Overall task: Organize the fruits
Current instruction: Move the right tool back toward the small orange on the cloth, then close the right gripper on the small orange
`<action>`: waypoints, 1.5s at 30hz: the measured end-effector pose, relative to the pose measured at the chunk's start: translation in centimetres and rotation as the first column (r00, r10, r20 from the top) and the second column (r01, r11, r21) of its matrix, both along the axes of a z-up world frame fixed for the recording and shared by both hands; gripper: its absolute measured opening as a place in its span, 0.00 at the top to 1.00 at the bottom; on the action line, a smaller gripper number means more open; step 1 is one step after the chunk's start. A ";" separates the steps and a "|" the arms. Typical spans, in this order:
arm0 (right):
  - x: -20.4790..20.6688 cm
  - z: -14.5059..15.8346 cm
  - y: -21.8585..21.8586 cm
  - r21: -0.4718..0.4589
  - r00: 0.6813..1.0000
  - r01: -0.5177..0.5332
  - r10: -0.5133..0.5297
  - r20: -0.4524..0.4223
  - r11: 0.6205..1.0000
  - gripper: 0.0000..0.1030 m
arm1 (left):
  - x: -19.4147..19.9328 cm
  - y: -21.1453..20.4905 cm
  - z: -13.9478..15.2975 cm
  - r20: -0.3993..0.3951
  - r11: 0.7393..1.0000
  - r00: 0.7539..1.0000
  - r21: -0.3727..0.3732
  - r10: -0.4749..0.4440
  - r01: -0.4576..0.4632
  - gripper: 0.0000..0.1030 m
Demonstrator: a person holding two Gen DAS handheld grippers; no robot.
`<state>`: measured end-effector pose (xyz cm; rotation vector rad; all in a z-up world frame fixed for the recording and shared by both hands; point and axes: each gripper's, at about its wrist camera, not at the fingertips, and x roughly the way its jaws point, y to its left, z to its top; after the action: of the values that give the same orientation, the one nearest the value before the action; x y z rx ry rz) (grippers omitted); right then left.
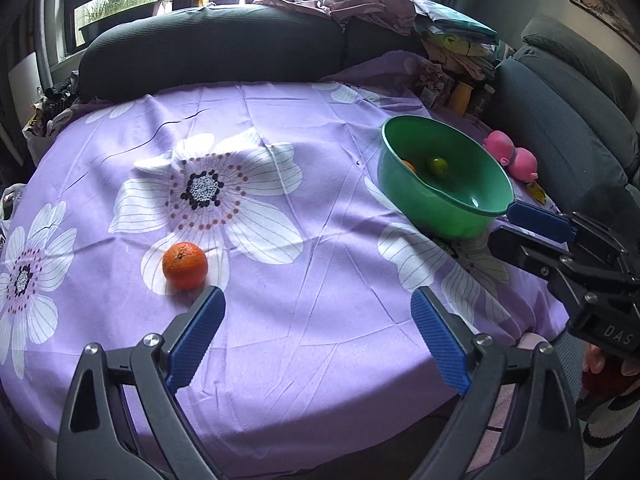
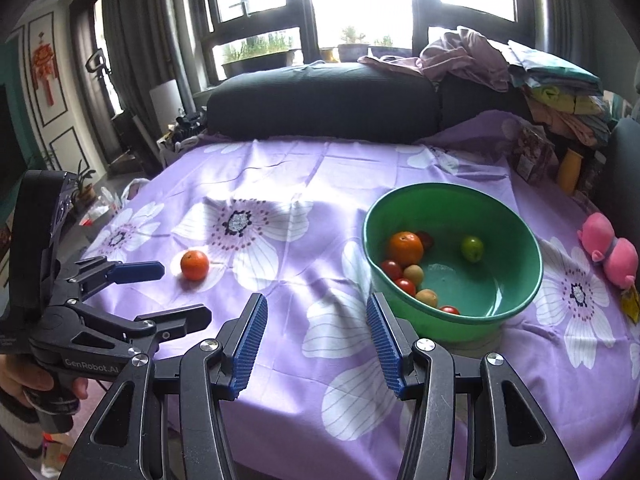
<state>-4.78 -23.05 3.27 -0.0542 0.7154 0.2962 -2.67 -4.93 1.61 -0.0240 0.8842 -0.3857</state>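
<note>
Item one: loose orange (image 1: 185,266), resting on the purple floral cloth (image 1: 320,240) that covers your bench, well apart from the bowl; it sits just beyond the left pad of your left gripper (image 1: 318,336), whose jaws stand spread wide with nothing between them (likely readied for this fruit).

Item two: green bowl (image 2: 516,216), on the right part of the cloth, holding another orange (image 2: 406,248), several small red and yellowish fruits and one green one, probably the collection point.

Item three: your right gripper (image 2: 316,344), jaws partly apart and empty, poised near the bowl's near rim.

Item four: pink plush toy (image 2: 610,250), beside the bowl, not fruit.
</note>
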 end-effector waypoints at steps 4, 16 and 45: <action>0.1 -0.4 1.5 -0.002 1.000 -0.028 0.028 -0.012 1.000 0.49 | -0.5 1.6 -0.2 0.001 0.999 1.000 -0.009 0.031 -0.031 0.08; 1.6 -1.2 5.5 -0.022 0.994 -0.105 0.104 -0.044 0.994 0.49 | 0.2 5.2 -0.5 -0.007 0.995 0.995 -0.035 0.097 -0.097 0.08; 9.2 -8.5 14.6 -0.013 0.899 -0.376 0.361 -0.247 0.927 0.49 | 8.3 8.9 -4.7 -0.136 0.986 0.988 -0.146 0.066 -0.086 0.26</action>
<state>4.42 -8.43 -5.21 -0.2166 0.9560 0.6541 5.59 4.00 -3.05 -0.2247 0.9790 -0.3823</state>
